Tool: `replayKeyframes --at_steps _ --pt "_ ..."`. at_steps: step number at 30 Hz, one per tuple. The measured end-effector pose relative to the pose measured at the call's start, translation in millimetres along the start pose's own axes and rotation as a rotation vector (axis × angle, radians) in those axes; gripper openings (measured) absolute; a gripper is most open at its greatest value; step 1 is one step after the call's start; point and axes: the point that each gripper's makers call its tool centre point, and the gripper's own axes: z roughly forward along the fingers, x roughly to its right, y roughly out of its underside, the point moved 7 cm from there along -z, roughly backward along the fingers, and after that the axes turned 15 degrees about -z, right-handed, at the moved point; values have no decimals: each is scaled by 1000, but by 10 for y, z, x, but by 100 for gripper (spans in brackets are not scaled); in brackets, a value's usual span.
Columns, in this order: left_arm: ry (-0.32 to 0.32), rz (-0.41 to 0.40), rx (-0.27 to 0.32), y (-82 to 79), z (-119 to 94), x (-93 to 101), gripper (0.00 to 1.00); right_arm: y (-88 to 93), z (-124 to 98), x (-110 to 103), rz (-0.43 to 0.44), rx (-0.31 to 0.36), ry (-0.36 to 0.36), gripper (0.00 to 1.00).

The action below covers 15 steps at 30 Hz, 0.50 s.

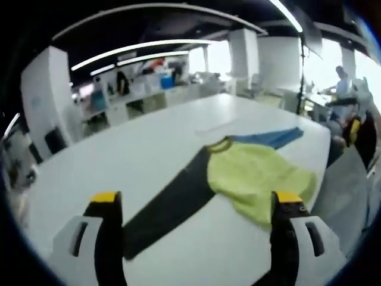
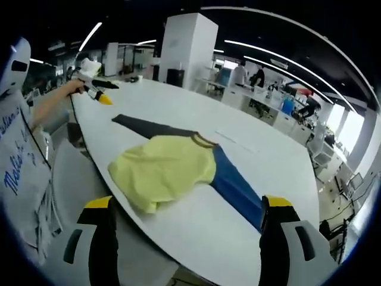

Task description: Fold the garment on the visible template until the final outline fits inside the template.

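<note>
right gripper view: garment (image 2: 169,167) on table (image 2: 268,161), template unclear; both grippers' jaws apart, holding nothing.

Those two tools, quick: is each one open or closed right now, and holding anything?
Left tool: open, holding nothing, above the table short of the shirt.
Right tool: open, holding nothing.

Garment (image 2: 172,167) on table (image 2: 250,161), near edge.

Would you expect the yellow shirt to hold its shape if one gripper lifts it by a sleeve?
Probably not: the shirt lies rumpled on the table, so it looks floppy. Its long sleeves would likely dangle and drag.
</note>
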Motion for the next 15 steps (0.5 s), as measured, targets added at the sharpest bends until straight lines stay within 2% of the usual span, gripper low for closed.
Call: replayKeyframes --at_steps 4,15 --pt "1 41 -12 -18 -24 88 100 14 7 -20 -2 -14 -5 100" --pt "40 62 -12 -3 -83 258 100 -59 79 -76 2 -4 -2 100"
